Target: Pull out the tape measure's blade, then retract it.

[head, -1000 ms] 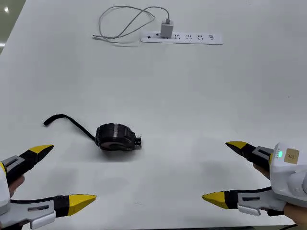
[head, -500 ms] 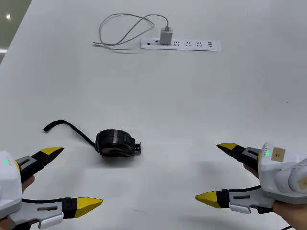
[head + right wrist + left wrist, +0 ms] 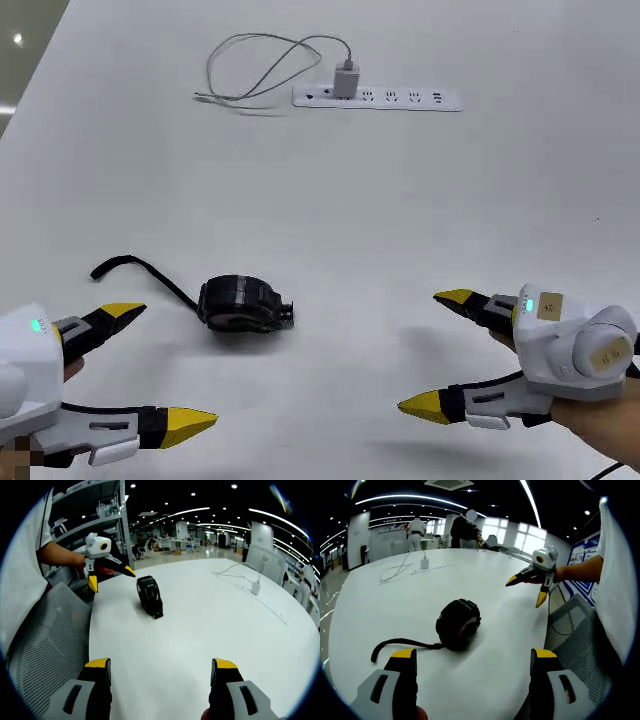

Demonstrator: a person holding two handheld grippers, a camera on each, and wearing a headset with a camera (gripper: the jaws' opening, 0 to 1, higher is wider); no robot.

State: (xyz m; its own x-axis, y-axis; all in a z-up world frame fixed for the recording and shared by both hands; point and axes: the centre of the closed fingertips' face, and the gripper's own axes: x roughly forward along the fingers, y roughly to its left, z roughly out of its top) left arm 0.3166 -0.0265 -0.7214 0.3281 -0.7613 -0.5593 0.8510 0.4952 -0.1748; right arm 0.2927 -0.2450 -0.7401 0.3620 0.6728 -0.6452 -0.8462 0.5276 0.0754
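On a white worktop, a black tape measure sits between two hand-held tools and touches neither. Its blade is wholly inside the case. The small end hook points toward the right tool, and a black wrist strap trails off toward the left tool. Both tools hover just above the surface, yellow-tipped jaws spread wide with nothing between them. The left tool is the nearer of the two; the right stands well apart from the case. Toward the far side, a white power strip with a charger and a looped cable lies well clear of the work.

By the look of it, the job has yet to begin: the step in hand is the approach, with no grasp made. The next move likely calls for the left tool to close on the case and pin it steady. The right would then come in low and pinch the hook, a fine target that needs careful lining-up before any pull. A loose hold on the rounded case could let it slide.
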